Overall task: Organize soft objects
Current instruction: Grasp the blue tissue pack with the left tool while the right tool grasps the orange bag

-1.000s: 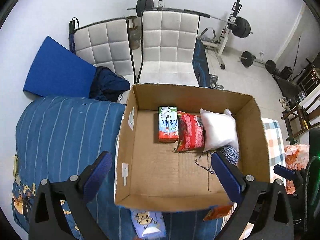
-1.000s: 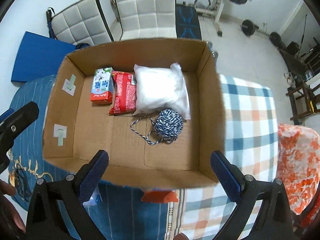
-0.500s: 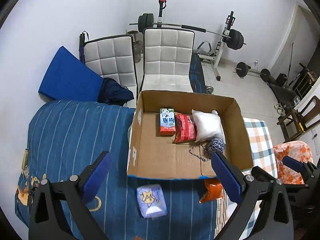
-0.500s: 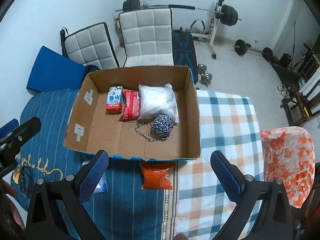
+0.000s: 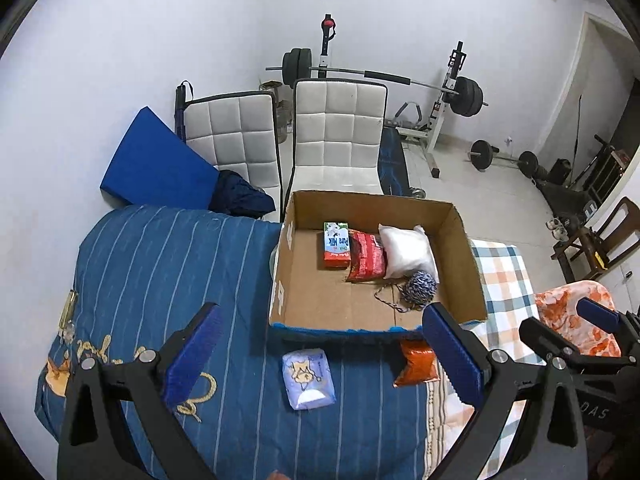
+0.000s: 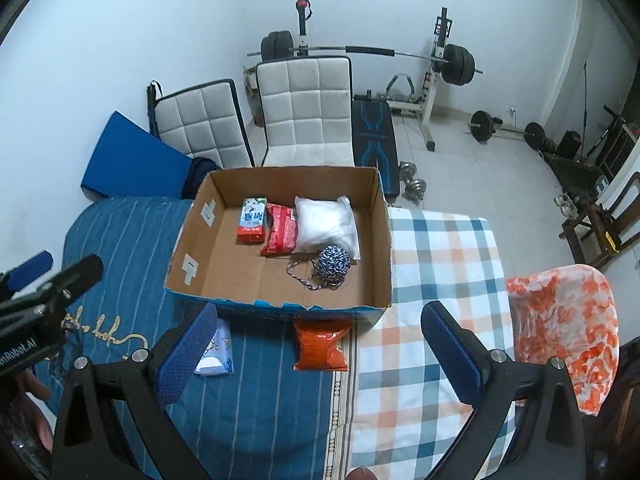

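Observation:
An open cardboard box [image 5: 280, 276] [image 6: 192, 236] rests on the bed. Inside lie a milk carton [image 5: 336, 244] [image 6: 253, 224], a red packet [image 5: 366, 256] [image 6: 280, 234], a white pillow pack [image 5: 406, 250] [image 6: 326, 226] and a blue-white yarn ball [image 5: 419, 288] [image 6: 334, 262]. In front of the box lie a pale blue tissue pack [image 5: 308, 378] [image 6: 218, 350] and an orange pouch [image 5: 416, 364] [image 6: 320, 346]. My left gripper [image 5: 320, 360] is open above the tissue pack. My right gripper [image 6: 320, 360] is open above the orange pouch. Both hold nothing.
The bed has a blue striped cover [image 5: 160, 280] on the left, a checked cloth [image 6: 436, 272] on the right and an orange-patterned pillow [image 6: 564, 320] at the far right. White padded chairs [image 5: 340, 136], a blue mat [image 5: 156, 168] and weights stand behind.
Both grippers have pulled back and up from the box. The tissue pack and orange pouch in front of it have come into full view. Both stay open.

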Motion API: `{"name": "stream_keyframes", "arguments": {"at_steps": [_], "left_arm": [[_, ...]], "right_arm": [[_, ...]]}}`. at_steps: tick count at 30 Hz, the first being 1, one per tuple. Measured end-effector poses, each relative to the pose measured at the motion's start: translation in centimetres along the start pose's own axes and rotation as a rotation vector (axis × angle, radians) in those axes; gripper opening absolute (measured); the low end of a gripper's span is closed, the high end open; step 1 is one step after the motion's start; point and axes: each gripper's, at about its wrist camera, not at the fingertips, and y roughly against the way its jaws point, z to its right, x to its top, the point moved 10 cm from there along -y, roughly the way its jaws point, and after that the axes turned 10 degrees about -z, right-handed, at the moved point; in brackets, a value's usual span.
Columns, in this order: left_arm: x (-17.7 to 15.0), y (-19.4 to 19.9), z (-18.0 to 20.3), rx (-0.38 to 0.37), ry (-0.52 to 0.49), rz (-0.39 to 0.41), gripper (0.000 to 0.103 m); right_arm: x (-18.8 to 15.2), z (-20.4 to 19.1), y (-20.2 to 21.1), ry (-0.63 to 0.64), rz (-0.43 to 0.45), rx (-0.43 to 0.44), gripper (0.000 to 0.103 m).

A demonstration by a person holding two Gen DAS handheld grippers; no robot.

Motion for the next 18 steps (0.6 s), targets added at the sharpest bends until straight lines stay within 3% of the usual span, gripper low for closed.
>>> {"name": "stream_keyframes", "arguments": {"at_steps": [5,12,18], "left_arm": [[-1.2,-0.4,0.0,-0.001,0.013,-0.017,0.102],[-3.8,-6.5,-1.4,0.016,0.075,-0.108,0.102],[-7.3,-13.7,-3.3,0.048,0.118,-0.248,0.102]], "right_arm": [[-0.9,0.1,-1.5,-0.010,-0.049,0.026,0.103],[-4.8,1.8,-13.5,-0.061,-0.297,0.013,0.103],[-7.1,1.9,-22.4,-0.103,-0.410,0.029,0.103]]}}
